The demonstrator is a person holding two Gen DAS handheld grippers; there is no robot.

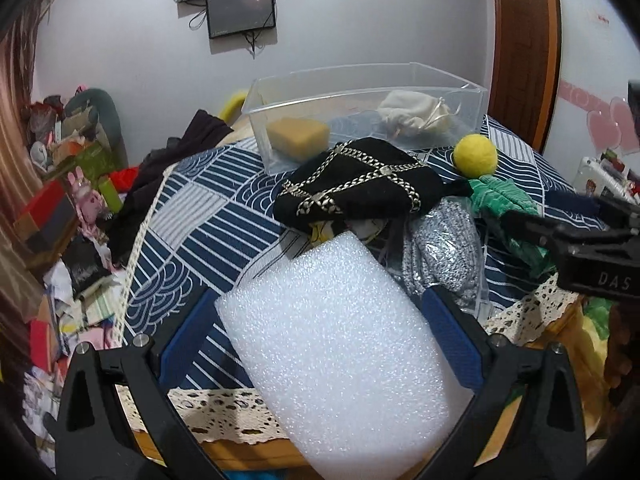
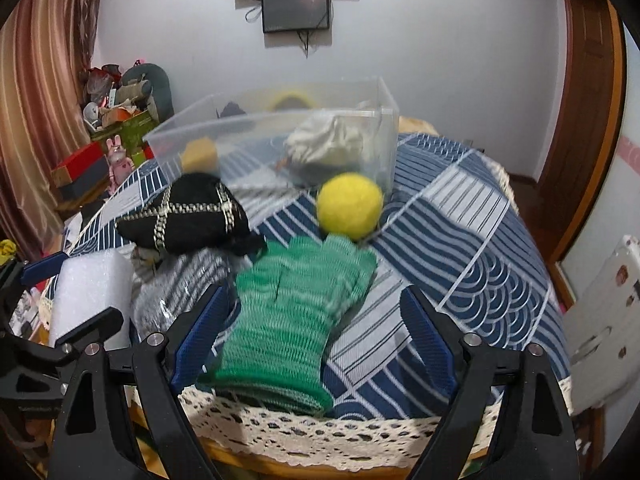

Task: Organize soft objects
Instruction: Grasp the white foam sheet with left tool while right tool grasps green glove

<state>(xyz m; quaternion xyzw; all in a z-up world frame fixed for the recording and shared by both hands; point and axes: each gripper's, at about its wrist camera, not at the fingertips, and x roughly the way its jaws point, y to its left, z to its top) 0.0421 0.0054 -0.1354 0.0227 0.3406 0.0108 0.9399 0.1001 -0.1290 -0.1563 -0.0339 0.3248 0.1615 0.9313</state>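
White foam, a thick block (image 1: 336, 360) of it, fills the space between the pads of the left gripper (image 1: 320, 336), its long axis running from the near table edge away toward the pile of soft things. The right pad (image 1: 452, 340) touches the block's side, but a sliver of patterned cloth shows beside the left pad, so I cannot tell whether the jaws are pressing on it or only straddling it.

The right gripper (image 2: 316, 328) stands wide open with nothing clamped. A green knitted glove (image 2: 296, 312) lies flat on the blue-and-white tablecloth (image 2: 472, 248) between its two pads, cuff toward the near lace edge and fingers pointing far, so its long axis runs along the line of the gripper. It sits closer to the left pad than to the right one. This hand is plainly the nearer one to the glove, and the likely next step is to close on it at the palm.

Just past the glove's fingertips rests a yellow felt ball (image 2: 350, 206), touching or almost touching them (the blur hides which). To the left sits a black folded cloth with a gold chain pattern (image 2: 188, 216), lying over a grey knitted item in clear wrapping (image 1: 444, 256).

At the far side stands a clear plastic box (image 1: 464, 100). Inside are a yellow sponge (image 1: 298, 136) at its left and a cream drawstring pouch (image 1: 412, 116) at its right.
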